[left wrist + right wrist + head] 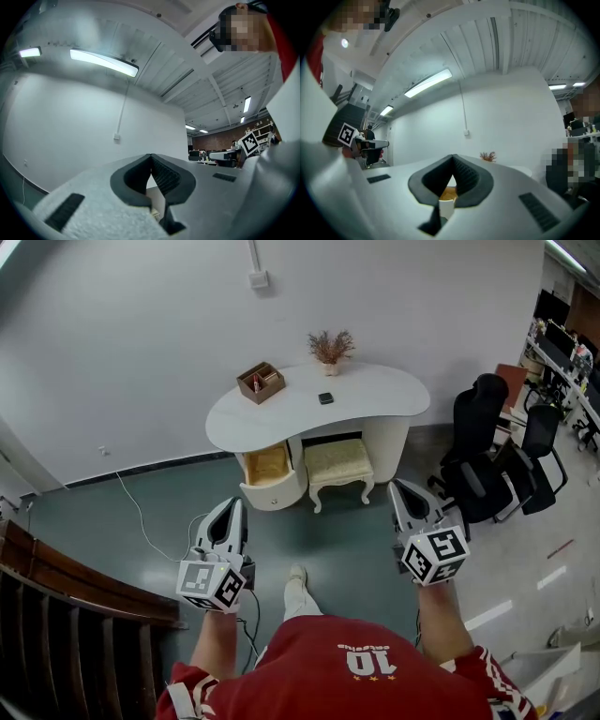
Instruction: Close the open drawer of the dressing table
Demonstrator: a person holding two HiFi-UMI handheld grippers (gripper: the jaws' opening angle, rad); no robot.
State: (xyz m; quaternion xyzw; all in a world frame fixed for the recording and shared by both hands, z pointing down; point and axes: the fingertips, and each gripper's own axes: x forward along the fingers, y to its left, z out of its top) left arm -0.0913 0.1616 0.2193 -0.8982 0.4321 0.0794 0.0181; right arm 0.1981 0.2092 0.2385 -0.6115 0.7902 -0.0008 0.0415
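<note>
The white dressing table point(361, 395) stands against the far wall. Its curved drawer point(269, 472) on the left side is pulled out and shows a yellowish inside. My left gripper point(232, 504) is held over the floor just short of the drawer, with its jaws shut and nothing between them. My right gripper point(401, 487) hangs to the right of the stool point(337, 463), also shut and empty. In the left gripper view the gripper point(151, 159) shows closed tips against the wall. In the right gripper view the gripper point(453, 161) frames the drawer point(447, 192) below its meeting tips.
On the tabletop sit a wooden box point(261, 382), a small black object point(325, 398) and a vase of dried flowers point(330, 348). Black office chairs point(487, 465) stand at the right. A white cable point(141, 514) crosses the floor; a dark wooden railing point(56, 582) runs at the left.
</note>
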